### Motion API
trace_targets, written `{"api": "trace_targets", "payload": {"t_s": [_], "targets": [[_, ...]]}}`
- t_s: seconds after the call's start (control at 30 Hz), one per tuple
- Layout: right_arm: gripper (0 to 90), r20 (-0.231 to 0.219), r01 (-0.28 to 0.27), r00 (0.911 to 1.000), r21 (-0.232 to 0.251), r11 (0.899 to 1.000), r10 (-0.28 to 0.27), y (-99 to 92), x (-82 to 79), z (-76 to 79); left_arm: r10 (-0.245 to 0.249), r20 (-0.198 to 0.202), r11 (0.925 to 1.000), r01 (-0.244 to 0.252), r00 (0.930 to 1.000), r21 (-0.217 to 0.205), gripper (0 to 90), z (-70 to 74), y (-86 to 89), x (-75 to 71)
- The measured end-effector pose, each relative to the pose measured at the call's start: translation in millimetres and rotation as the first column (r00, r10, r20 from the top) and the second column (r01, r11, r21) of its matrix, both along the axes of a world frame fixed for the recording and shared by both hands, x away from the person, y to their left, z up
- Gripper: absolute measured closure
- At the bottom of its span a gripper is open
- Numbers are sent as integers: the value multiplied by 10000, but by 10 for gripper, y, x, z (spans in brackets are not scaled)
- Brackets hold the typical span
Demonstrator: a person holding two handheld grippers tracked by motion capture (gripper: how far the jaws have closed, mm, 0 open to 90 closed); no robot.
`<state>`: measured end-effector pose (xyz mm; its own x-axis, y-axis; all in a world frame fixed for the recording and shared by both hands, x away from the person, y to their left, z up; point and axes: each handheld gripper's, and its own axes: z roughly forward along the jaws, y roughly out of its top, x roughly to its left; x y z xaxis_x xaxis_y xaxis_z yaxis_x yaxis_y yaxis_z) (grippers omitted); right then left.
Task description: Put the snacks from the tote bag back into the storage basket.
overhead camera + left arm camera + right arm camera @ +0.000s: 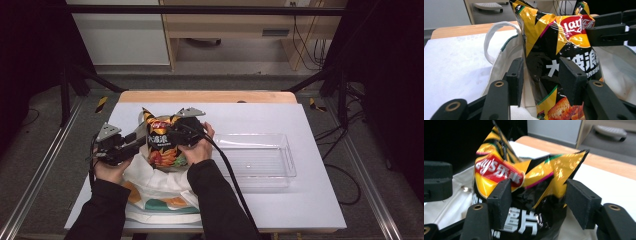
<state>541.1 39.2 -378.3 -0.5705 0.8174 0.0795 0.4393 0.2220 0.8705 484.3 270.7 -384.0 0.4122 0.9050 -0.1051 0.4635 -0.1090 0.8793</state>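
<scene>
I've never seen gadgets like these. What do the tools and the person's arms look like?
Each hand holds a black tool: the left tool and right tool each have two flat, square-ended black jaws with brass-coloured rivets, and a grey three-cornered plate on top. A black cable trails from the right one. The sleeves are black.

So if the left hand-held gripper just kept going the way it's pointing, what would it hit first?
Most likely the chip bag: it stands upright in the cloth tote bag, directly ahead of the left hand-held gripper, already partly between its open jaws. Depth is hard to judge.
</scene>
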Motion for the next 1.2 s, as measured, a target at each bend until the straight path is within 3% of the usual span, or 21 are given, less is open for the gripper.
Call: {"api": "trace_targets", "payload": {"t_s": [0.07,0.13,0.23,0.3,0.37,0.43,0.53,0.63,0.77,0.87,0.93,1.1,1.2], "targets": [[337,303,87,9995,197,9998,-93,-14,-30,42,0,-28,10000,0,10000,-9,555,-3,2,3],[293,715,267,9969,733,9970,-319,-39,-63,122,17,-48,10000,-17,10000,-11,554,-5,3,4],[276,1060,781,9901,1276,9887,-919,-84,-68,206,6,-22,10000,-6,10000,-14,555,-2,-1,-1],[282,970,1050,9882,1332,9855,-1184,-103,-35,204,-15,-10,10000,15,10000,-14,555,2,0,-2],[296,584,871,9938,1157,9895,-943,-91,9,153,-9,-21,10000,9,10000,-8,554,0,1,0],[298,545,755,9952,940,9927,-808,-63,20,104,7,-54,10000,-7,10000,-3,554,-5,4,4],[295,90,501,9986,1123,9924,-515,-42,41,74,15,-70,10000,-15,10000,-5,554,-7,7,7],[303,-323,385,9988,983,9944,-355,-37,68,30,6,-51,10000,-7,10000,-44,554,-3,7,3],[478,-517,70,9987,1104,9939,-12,-39,72,24,10,-44,10000,-11,10000,-77,554,-1,9,1],[564,-443,35,9990,824,9966,1,-9,41,19,10,-53,10000,-11,10000,-92,554,-1,15,2],[667,-271,87,9996,490,9988,-73,-3,4,23,4,-31,9999,-4,10000,-153,554,4,22,0],[853,-476,-250,9985,782,9966,288,-77,-38,29,-36,94,9993,40,9999,-375,548,38,43,-18],[878,-506,-397,9977,884,9953,443,-115,-56,47,-139,235,9984,151,9996,-551,531,73,47,-35]]}}
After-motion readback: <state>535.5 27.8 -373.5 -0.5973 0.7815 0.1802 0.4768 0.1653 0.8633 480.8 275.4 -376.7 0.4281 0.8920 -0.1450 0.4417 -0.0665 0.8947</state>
